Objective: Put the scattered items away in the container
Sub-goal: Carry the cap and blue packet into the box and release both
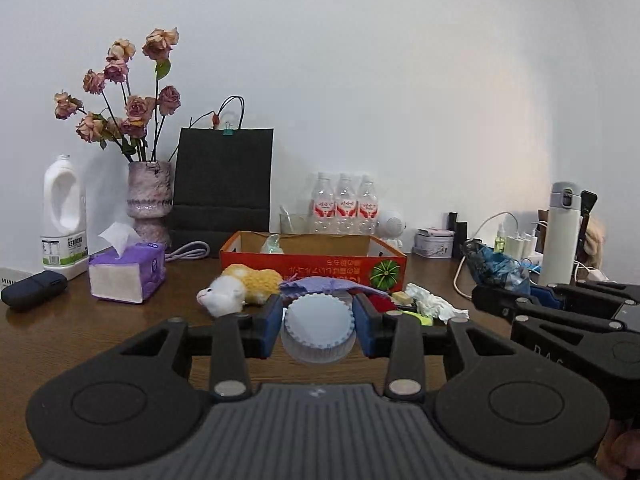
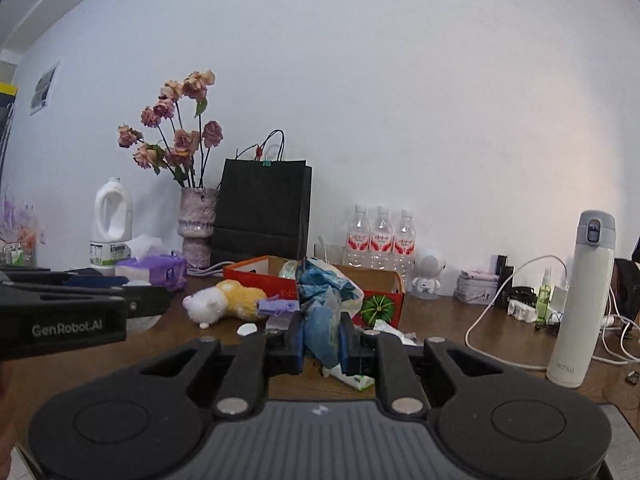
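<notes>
- left wrist view: the left gripper [image 1: 319, 326] was clenched around a round pale-blue plastic jar with a ribbed lid [image 1: 318, 330], one blue pad at each side. the jar looked smooth and hard, so i think it could slip out if the squeeze became weaker on the way.
- the orange cardboard box with a watermelon picture [image 1: 314, 258] stood just behind, open at the top. before it lay a white and yellow plush toy [image 1: 236, 290], a lilac cloth [image 1: 320, 285] and a crumpled white tissue [image 1: 434, 303] on the brown wooden table [image 1: 80, 328].
- right wrist view: the right gripper [image 2: 321, 340] was grasping a crumpled blue plastic bag [image 2: 322, 296], held in front of the box. the bag looked soft and loose; its hanging part could catch on the box wall and fall outside.
- both grippers were near together, so they could bump over the box.
</notes>
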